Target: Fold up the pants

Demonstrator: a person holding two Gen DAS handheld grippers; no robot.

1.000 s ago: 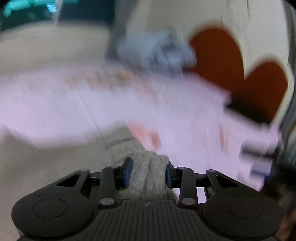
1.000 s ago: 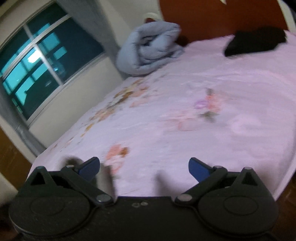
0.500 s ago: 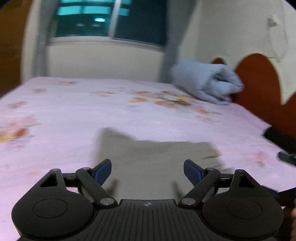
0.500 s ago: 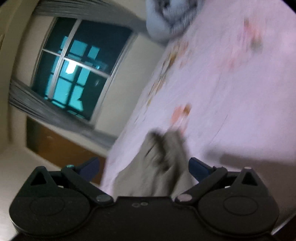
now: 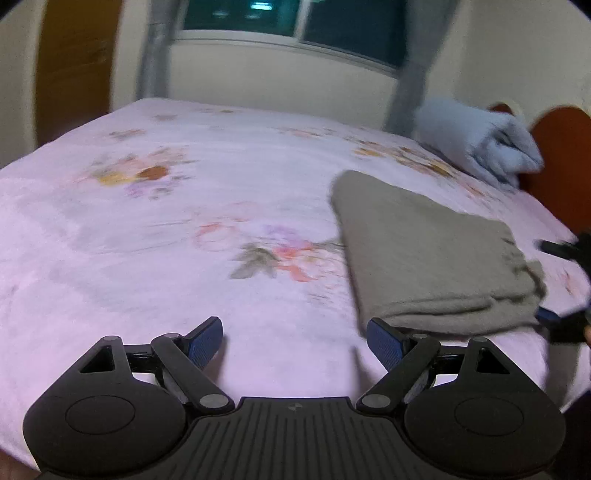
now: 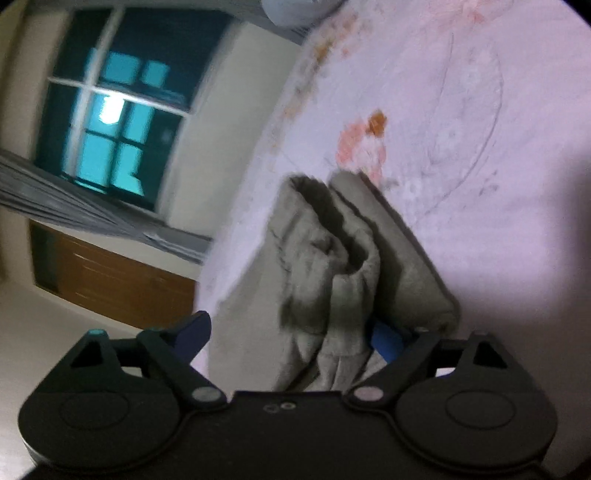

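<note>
Here the grey pants (image 5: 432, 254) lie folded into a thick pad on the pink flowered bed (image 5: 155, 236), out at about two o'clock from the left claw (image 5: 295, 341). That claw hangs over bare sheet with its blue pads (image 5: 205, 341) spread wide and nothing between them; its right pad sits just beside the near corner of the pants, and whether it touches is not clear. Its jaws have been opening within the last second.

In the right wrist view the scene is rolled and blurred. The right claw (image 6: 288, 334) has the bunched end of the pants (image 6: 332, 258) lying between its fingers, the cloth running up toward twelve o'clock. Its jaws stand wide apart and have just been closing; the left pad is clear of the cloth, while the right pad (image 6: 384, 341) is partly covered by a fold, so no grip shows.

At one o'clock in the left view a rolled pale blue blanket (image 5: 476, 146) rests by the red-brown headboard (image 5: 561, 158). A window (image 5: 291, 16) with grey curtains is at twelve.
</note>
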